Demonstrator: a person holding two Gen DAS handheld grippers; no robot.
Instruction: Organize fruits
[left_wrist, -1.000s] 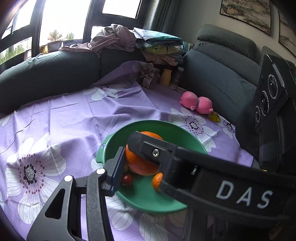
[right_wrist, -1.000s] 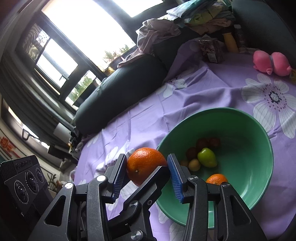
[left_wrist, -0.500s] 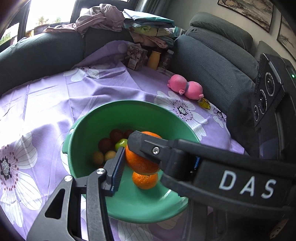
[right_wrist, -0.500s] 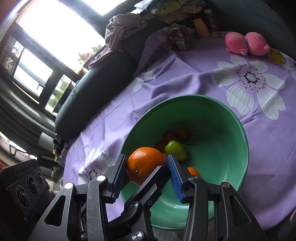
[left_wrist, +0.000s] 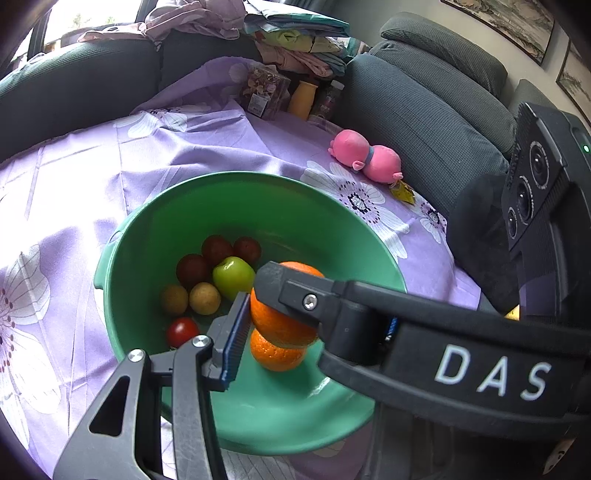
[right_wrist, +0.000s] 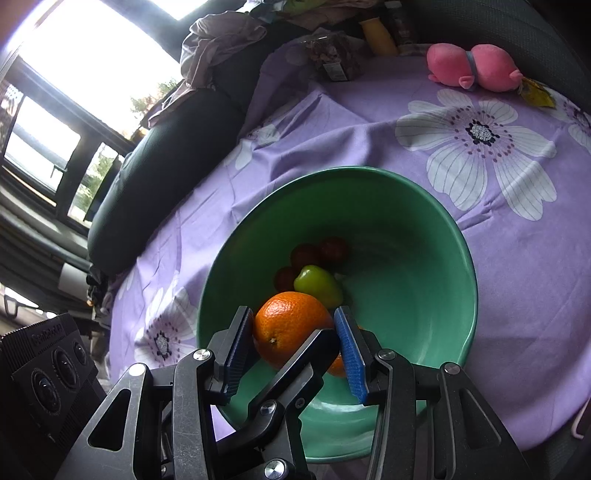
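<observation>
Both grippers lower and tipped further down than a second ago; bowl now fills both views, more fruit visible inside. Purple floral cloth (left_wrist: 184, 155) over the table, sofa (left_wrist: 424, 99) behind. Green bowl (left_wrist: 288, 206) on cloth. Right gripper (right_wrist: 293, 341) clamped on the large orange (right_wrist: 288, 321), above bowl's near side. Left gripper (left_wrist: 255, 306) also pressed on same orange (left_wrist: 280, 321): blue pad touching one side, far finger hidden behind right gripper's arm. Second orange (left_wrist: 277, 354), green apple (left_wrist: 232, 277), dark red fruits (left_wrist: 218, 249), cherry tomato (left_wrist: 183, 330) in bowl.
</observation>
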